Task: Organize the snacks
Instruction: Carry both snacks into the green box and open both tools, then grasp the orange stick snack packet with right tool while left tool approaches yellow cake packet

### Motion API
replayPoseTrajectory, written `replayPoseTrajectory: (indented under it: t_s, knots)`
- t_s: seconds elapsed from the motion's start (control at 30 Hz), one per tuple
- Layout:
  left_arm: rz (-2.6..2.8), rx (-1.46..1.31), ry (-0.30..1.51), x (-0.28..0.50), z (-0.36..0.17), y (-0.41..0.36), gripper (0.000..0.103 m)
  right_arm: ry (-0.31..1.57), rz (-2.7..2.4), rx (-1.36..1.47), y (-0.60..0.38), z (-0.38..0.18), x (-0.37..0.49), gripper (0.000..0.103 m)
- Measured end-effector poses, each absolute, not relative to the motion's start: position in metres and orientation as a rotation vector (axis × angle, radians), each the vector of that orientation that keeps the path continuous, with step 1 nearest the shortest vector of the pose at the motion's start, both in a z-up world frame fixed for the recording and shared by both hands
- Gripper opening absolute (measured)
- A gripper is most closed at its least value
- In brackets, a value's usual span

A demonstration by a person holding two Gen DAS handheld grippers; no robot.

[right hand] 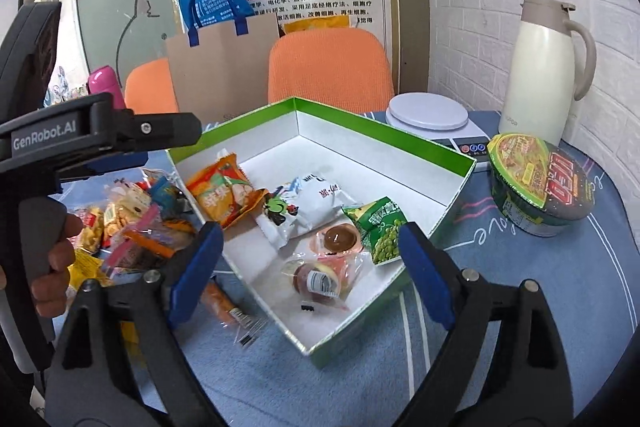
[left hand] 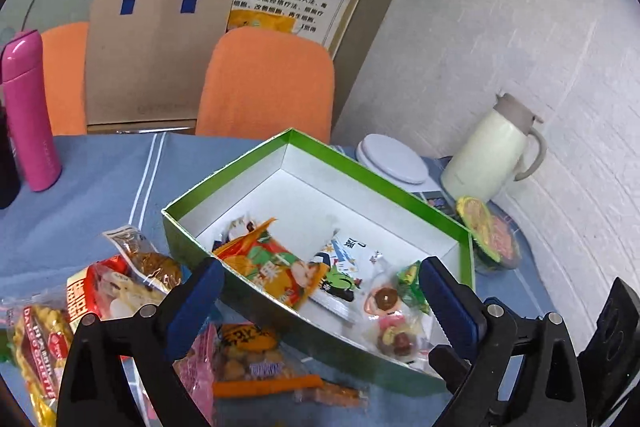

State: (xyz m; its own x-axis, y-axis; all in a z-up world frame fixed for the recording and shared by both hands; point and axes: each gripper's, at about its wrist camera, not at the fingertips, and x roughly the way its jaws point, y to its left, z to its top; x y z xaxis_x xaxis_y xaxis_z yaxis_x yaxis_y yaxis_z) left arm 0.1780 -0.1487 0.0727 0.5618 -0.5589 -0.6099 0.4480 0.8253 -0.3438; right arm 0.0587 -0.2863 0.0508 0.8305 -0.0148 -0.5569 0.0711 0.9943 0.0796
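A shallow cardboard box with green outer walls and a white inside [right hand: 400, 143] sits on the blue tablecloth [right hand: 540, 287], directly ahead of both grippers. Inside it, counted from the right gripper's [right hand: 310, 251] left finger across to its right one, lie an orange snack packet [right hand: 222, 191], a white packet with a green cartoon figure [right hand: 304, 211], a clear-wrapped pastry with a brown top [right hand: 340, 237] and a green bag of peas [right hand: 380, 231] just beside the right blue pad. Nearest that gripper, between its fingers, rests a clear-wrapped sweet with a barcode label [right hand: 318, 277]. The right gripper is spread wide with nothing between its pads, hovering over the box's near corner.

The left gripper [left hand: 320, 291] is likewise spread wide and empty, its blue pads straddling the near wall of the box [left hand: 400, 187]. Below and to the left of its left finger a loose heap of snack bags [left hand: 120, 291] lies on the cloth outside the box, among them a yellow-and-red biscuit packet [left hand: 36, 339] and an orange-edged clear bag of nuts [left hand: 256, 363].

In the right wrist view a hand [right hand: 60, 259] grips the left gripper's handle. Beyond the right finger stands a green-lidded instant noodle bowl [right hand: 536, 183], then a white kitchen scale [right hand: 428, 113] and a cream thermal jug [right hand: 548, 67]. Far left stands a pink flask [left hand: 28, 107]; behind the table are orange chairs [right hand: 328, 67] and a brown paper bag [left hand: 152, 59].
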Motion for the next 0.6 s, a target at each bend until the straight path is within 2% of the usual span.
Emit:
replayPoseTrajectory:
  t_s: [0.27,0.6]
  knots:
    - [-0.563,-0.198,0.681,0.139,0.097,-0.098,0.100,0.532,-0.022,0.119,-0.273,0.069,0.023,0.094]
    - [-0.505,-0.231,0.795,0.090,0.050,-0.046,0.100,0.626,0.053,0.124,-0.252,0.041,0.009,0.094]
